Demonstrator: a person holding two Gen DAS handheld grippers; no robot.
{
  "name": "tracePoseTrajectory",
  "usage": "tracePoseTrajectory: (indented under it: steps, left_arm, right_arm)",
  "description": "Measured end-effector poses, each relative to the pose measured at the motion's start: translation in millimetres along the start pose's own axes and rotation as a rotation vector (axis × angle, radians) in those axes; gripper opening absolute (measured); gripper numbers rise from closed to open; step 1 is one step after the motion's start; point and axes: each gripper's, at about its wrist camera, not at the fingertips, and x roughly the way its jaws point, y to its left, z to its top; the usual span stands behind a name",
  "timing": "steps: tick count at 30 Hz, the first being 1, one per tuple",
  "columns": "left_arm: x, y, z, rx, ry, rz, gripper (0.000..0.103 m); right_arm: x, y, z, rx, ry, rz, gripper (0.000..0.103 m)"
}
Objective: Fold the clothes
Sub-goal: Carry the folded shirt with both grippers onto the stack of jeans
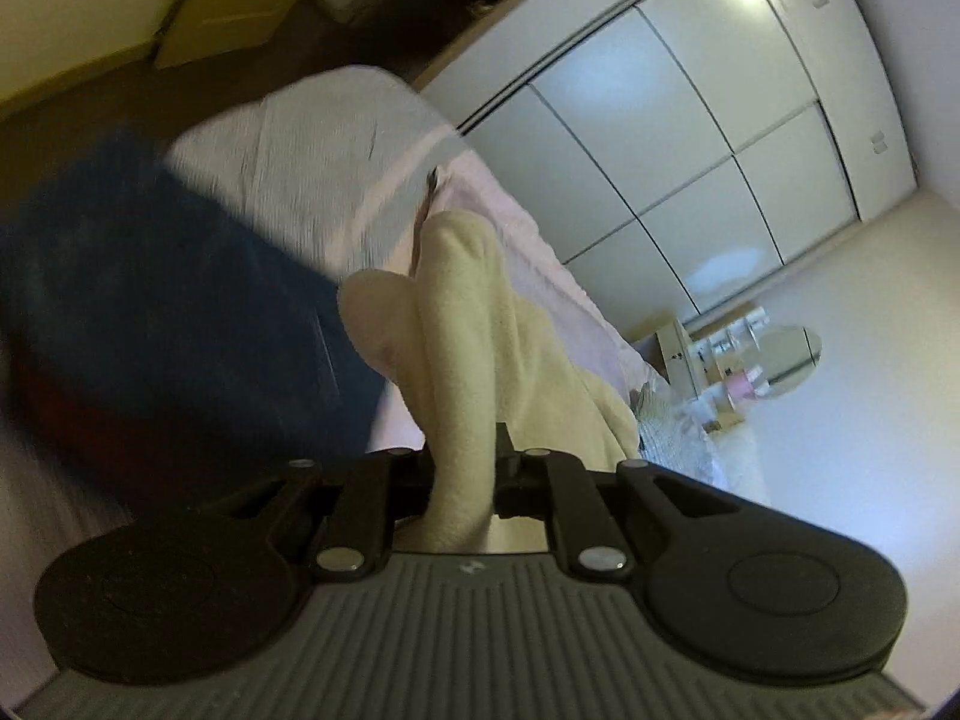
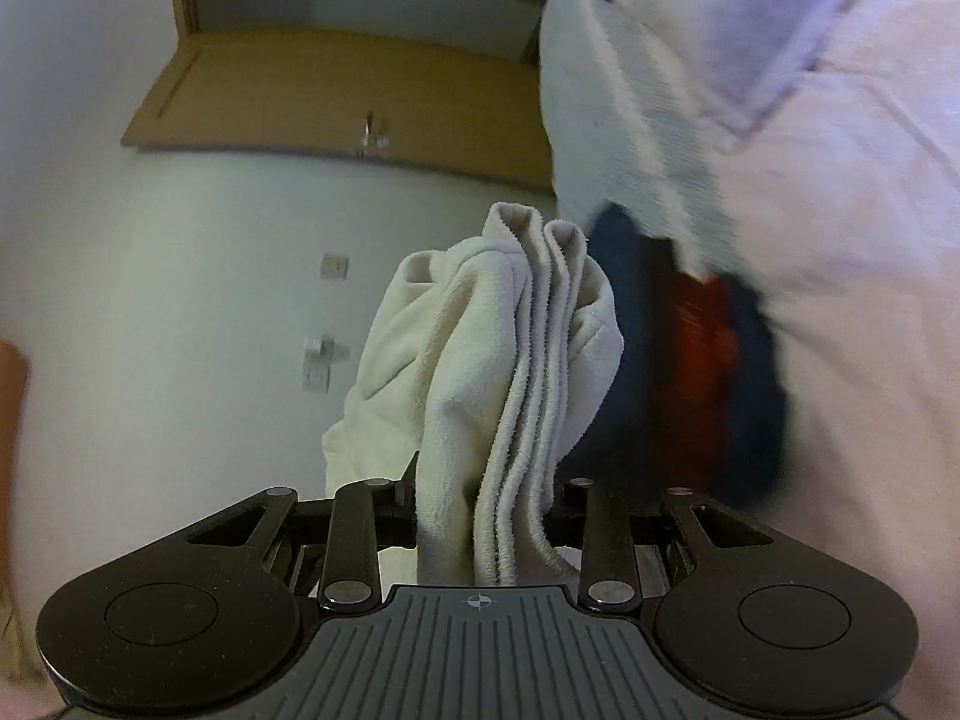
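Observation:
A cream fleece garment point(image 1: 468, 324) is bunched between the fingers of my left gripper point(image 1: 465, 480), which is shut on it; the cloth rises in thick folds above the bed. In the right wrist view the same cream garment point(image 2: 498, 360) shows several layered edges, and my right gripper point(image 2: 486, 516) is shut on those layers. A dark blue garment with a red patch point(image 1: 168, 324) lies on the bed to the left, blurred. In the right wrist view this blue and red garment point(image 2: 702, 354) sits just behind the cream cloth.
A bed with a pale pink cover point(image 1: 336, 138) point(image 2: 810, 240) lies under the clothes. White wardrobe doors point(image 1: 672, 120) stand beyond it, with a cluttered dresser and round mirror point(image 1: 774, 360). A brown door point(image 2: 360, 90) and white wall point(image 2: 150, 300) are opposite.

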Motion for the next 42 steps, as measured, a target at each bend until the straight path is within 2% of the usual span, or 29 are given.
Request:
tracePoseTrajectory:
  steps: [2, 5, 8, 13, 14, 16, 18, 20, 22, 24, 26, 27, 29, 31, 34, 36, 39, 42]
  left_arm:
    - [6, 21, 37, 0.015, 0.024, -0.01, 0.01]
    - [18, 54, 50, 0.001, 0.057, -0.019, 0.01]
    - [30, 86, 63, -0.013, 0.09, -0.027, 0.01]
    - [51, 139, 85, -0.037, 0.146, -0.04, 0.011]
    - [55, 150, 89, -0.042, 0.157, -0.043, 0.013]
    - [63, 171, 98, -0.052, 0.179, -0.049, 0.024]
    - [66, 185, 106, -0.045, 0.183, -0.038, 0.032]
    - [51, 173, 109, 0.02, 0.122, 0.029, 0.034]
    - [36, 162, 112, 0.085, 0.061, 0.096, 0.032]
    - [20, 150, 116, 0.151, 0.0, 0.162, 0.015]
    - [12, 134, 116, 0.222, -0.045, 0.213, 0.01]
    - [22, 120, 112, 0.27, -0.037, 0.209, 0.009]
    - [42, 99, 102, 0.352, -0.045, 0.224, 0.009]
    - [65, 93, 94, 0.401, -0.064, 0.267, 0.009]
    - [90, 109, 82, 0.397, -0.063, 0.326, 0.006]
    - [96, 126, 75, 0.368, -0.062, 0.317, 0.005]
    - [87, 142, 69, 0.365, -0.094, 0.282, 0.004]
    - [71, 134, 72, 0.384, -0.115, 0.279, 0.004]
  right_arm:
    - [41, 14, 5, 0.012, -0.037, -0.005, 0.031]
    - [85, 21, 10, 0.034, -0.086, -0.046, 0.031]
    - [122, 13, 10, 0.065, -0.093, -0.105, 0.031]
    - [152, -7, 15, 0.093, -0.074, -0.185, 0.032]
    - [154, -12, 13, 0.079, -0.079, -0.213, 0.034]
    - [156, -23, 8, 0.047, -0.09, -0.268, 0.039]
    - [151, -25, 6, 0.014, -0.119, -0.298, 0.048]
    - [137, -12, 3, -0.046, -0.17, -0.346, 0.05]
    - [126, 5, 0, -0.135, -0.237, -0.412, 0.05]
    - [122, 29, -8, -0.278, -0.336, -0.504, 0.05]
    - [126, 52, -22, -0.435, -0.436, -0.578, 0.05]
    - [135, 61, -28, -0.514, -0.461, -0.596, 0.05]
    - [158, 68, -36, -0.617, -0.473, -0.621, 0.05]
    - [184, 64, -40, -0.687, -0.475, -0.692, 0.049]
    - [213, 40, -39, -0.69, -0.425, -0.788, 0.048]
    - [223, 24, -42, -0.71, -0.382, -0.82, 0.048]
    - [229, 8, -44, -0.766, -0.361, -0.813, 0.048]
    - [215, 17, -40, -0.742, -0.385, -0.762, 0.048]
